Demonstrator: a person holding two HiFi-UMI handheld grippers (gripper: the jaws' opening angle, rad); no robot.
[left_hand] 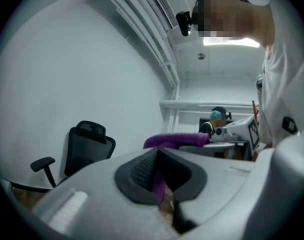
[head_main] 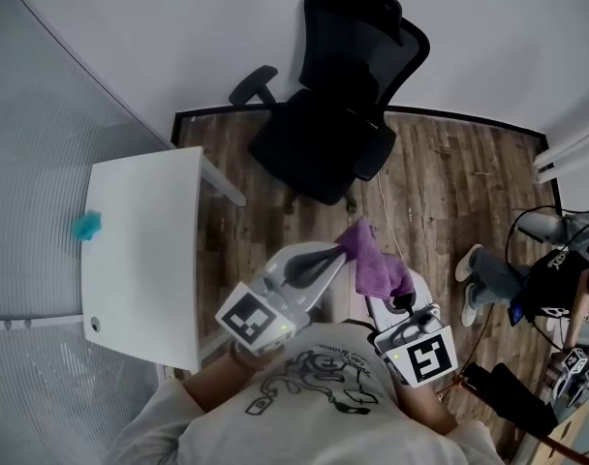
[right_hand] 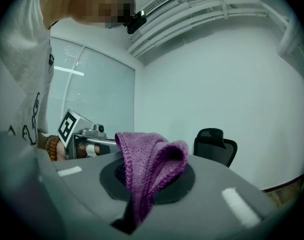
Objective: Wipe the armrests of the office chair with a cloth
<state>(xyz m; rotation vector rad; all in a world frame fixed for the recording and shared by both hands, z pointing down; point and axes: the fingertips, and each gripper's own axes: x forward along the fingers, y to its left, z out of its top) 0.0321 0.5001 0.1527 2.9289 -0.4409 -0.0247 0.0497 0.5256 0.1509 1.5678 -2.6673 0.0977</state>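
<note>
The black office chair (head_main: pixel 333 114) stands on the wood floor ahead of me, one armrest (head_main: pixel 254 85) out to the left and the other (head_main: pixel 374 153) on the right. It also shows small in the left gripper view (left_hand: pixel 87 146) and the right gripper view (right_hand: pixel 215 144). A purple cloth (head_main: pixel 377 260) hangs between my two grippers, well short of the chair. My right gripper (head_main: pixel 411 323) is shut on the cloth (right_hand: pixel 152 164), which bulges out of its jaws. My left gripper (head_main: pixel 319 264) pinches a strip of the same cloth (left_hand: pixel 158 186) between its pads.
A white table (head_main: pixel 144 240) stands at my left, with a small teal thing (head_main: pixel 86 226) beside its far edge near the glass partition. A cable (head_main: pixel 387 211) lies on the floor. Another person (head_main: pixel 527 274) sits at the right among equipment.
</note>
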